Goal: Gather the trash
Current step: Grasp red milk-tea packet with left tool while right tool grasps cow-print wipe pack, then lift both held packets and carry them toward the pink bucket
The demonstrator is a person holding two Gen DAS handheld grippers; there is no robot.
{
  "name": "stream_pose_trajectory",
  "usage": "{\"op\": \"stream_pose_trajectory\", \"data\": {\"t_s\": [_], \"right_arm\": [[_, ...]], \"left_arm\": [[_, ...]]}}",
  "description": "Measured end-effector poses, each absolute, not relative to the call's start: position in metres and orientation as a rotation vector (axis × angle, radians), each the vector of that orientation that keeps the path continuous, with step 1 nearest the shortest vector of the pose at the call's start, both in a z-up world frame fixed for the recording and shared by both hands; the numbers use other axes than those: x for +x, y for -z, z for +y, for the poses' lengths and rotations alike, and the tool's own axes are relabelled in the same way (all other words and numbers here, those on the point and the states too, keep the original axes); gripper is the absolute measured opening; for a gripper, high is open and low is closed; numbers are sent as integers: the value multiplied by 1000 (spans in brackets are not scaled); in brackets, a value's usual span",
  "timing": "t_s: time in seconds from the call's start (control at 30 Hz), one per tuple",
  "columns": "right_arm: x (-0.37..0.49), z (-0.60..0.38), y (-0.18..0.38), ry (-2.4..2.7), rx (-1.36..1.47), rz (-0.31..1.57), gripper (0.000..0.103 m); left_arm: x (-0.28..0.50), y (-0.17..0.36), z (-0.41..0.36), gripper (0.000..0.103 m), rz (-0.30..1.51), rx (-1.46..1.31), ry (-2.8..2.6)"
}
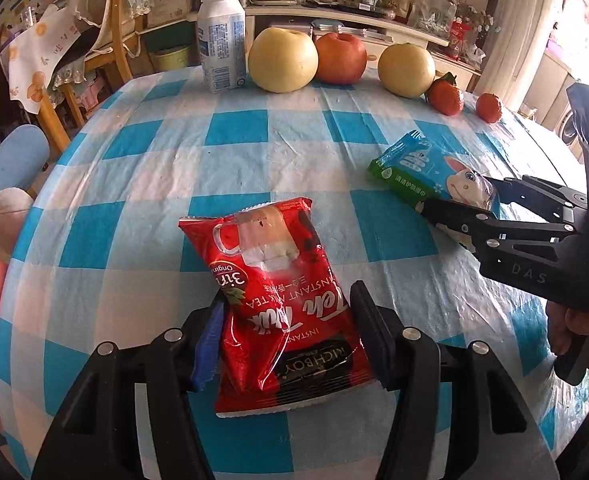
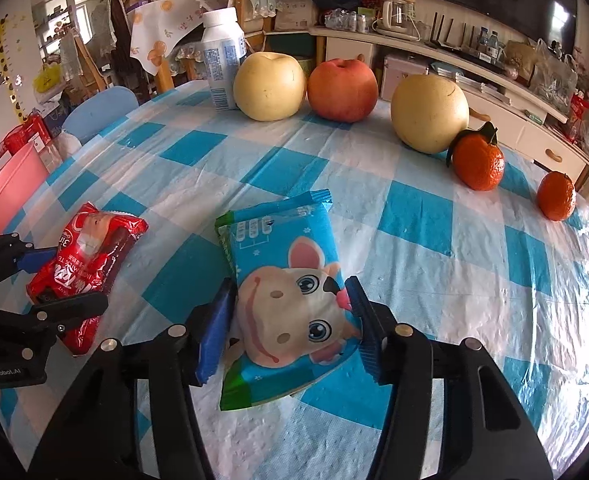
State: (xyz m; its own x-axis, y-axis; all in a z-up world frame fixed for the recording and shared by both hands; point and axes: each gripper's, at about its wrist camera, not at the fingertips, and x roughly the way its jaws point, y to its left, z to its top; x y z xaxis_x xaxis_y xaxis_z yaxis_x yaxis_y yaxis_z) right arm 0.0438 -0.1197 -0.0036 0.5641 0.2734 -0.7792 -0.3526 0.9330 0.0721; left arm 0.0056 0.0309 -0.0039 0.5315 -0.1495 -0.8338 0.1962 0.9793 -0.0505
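On the table [image 1: 302, 148]: blue-and-white checked cloth carries everything
Left gripper [image 1: 290, 320]: fingers partly closed, pads pressing both sides of the red milk tea packet [image 1: 278, 288], which lies flat at the near edge
Right gripper [image 2: 290, 320]: fingers partly closed, clamping the blue wet-wipes pack [image 2: 290, 280] with a cartoon animal, resting on the cloth
Far edge: white bottle [image 1: 220, 40], two yellow pears, red apple [image 1: 340, 58], two tangerines in a row
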Motion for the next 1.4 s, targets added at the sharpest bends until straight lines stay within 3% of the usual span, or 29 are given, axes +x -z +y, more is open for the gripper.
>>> {"op": "stream_pose_trajectory", "data": {"t_s": [0.13, 0.27, 0.73, 0.9, 0.97, 1.4], "right_arm": [[41, -123, 2, -384, -76, 890, 48], [37, -123, -1, -381, -69, 873, 43], [10, -111, -11, -350, -73, 799, 37], [0, -110, -15, -331, -31, 777, 37], [-5, -108, -17, -331, -16, 770, 37], [-30, -80, -30, -347, 12, 766, 37]], "left_arm": [[3, 1, 38, 59, 973, 15, 225], [1, -5, 49, 52, 949, -15, 231], [-1, -4, 68, 45, 959, -74, 266], [-2, -6, 76, 35, 956, -100, 272], [-1, -7, 81, 20, 954, -111, 261], [-6, -20, 107, 13, 917, -187, 266]]}}
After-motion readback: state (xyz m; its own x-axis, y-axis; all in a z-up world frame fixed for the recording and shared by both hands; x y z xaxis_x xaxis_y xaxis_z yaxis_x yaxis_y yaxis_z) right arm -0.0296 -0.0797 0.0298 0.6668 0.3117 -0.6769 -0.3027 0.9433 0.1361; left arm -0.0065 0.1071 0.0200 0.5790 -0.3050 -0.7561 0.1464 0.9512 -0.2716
